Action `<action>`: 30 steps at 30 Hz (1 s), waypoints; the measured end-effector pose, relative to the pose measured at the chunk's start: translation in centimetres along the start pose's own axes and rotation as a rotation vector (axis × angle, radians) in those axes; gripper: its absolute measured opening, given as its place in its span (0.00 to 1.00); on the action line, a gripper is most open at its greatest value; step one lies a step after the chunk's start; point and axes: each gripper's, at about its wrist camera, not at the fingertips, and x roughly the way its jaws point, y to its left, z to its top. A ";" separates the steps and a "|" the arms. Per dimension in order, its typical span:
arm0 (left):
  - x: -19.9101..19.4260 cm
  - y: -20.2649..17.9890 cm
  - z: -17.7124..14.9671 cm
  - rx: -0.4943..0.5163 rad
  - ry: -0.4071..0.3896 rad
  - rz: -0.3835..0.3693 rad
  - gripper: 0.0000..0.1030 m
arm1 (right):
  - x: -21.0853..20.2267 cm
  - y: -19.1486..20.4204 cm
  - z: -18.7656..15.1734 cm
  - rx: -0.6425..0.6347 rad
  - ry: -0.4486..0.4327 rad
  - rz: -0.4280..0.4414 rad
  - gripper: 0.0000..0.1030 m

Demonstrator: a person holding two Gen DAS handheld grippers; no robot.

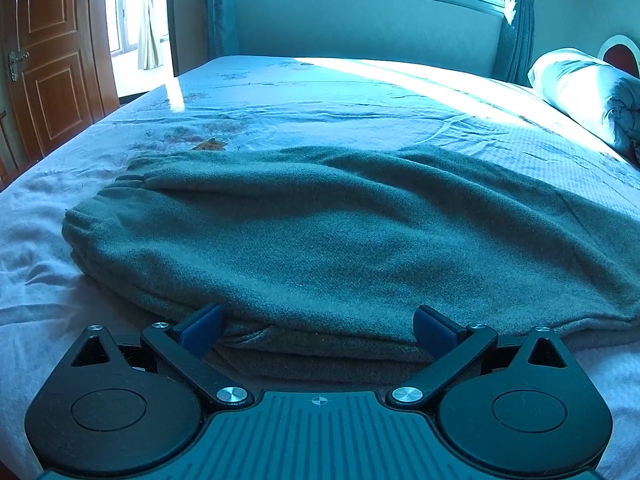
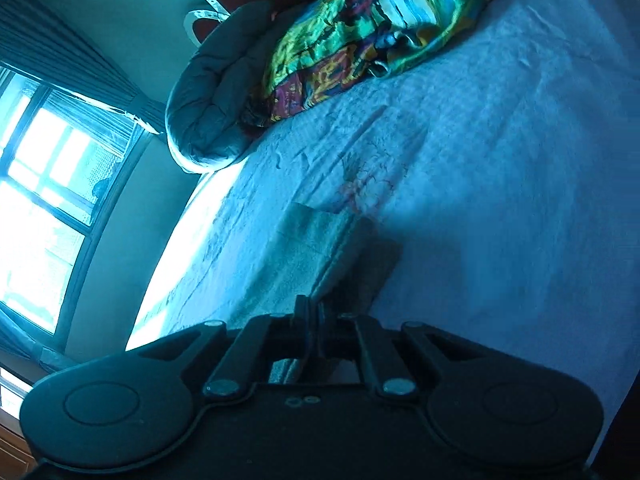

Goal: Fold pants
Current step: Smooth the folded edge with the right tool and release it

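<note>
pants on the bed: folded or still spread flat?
Folded. In the left wrist view the grey pants lie doubled on the bed sheet, stacked layers showing along the near edge between the open left gripper fingers.

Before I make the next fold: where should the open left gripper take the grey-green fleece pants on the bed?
Take the grey-green fleece pants at the thick near folded edge, where layers stack into a raised lip between the open left gripper's fingers. Come in low from the near side, level with the pale bedsheet, probably catching every layer.
</note>
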 end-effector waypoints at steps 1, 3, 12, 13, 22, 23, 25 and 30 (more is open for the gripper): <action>0.0 0.0 0.0 0.001 0.002 -0.001 0.97 | 0.6 -0.6 0.2 0.021 0.030 -0.008 0.00; -0.1 0.2 0.1 0.001 0.007 -0.010 0.97 | -0.3 -1.6 0.4 0.069 0.000 0.022 0.06; 0.0 0.1 -0.2 0.006 0.010 -0.010 1.00 | 0.6 -2.6 1.4 0.067 -0.007 0.042 0.26; 0.0 0.2 -0.2 0.005 0.013 -0.014 1.00 | 1.1 -2.3 1.6 0.047 -0.001 0.040 0.18; 0.3 1.4 -0.3 -0.008 0.033 -0.075 1.00 | 1.5 -1.2 3.2 -0.026 -0.041 0.018 0.04; 0.2 1.5 -0.3 -0.003 0.035 -0.082 1.00 | 2.7 -2.6 2.8 0.011 -0.007 -0.005 0.04; 0.1 1.8 -0.3 0.005 0.040 -0.088 1.00 | 1.9 -2.5 2.6 -0.010 -0.011 0.012 0.11; -1.1 4.5 -0.6 -0.055 -0.006 -0.018 1.00 | -3.3 0.4 0.2 -0.117 -0.088 0.028 0.28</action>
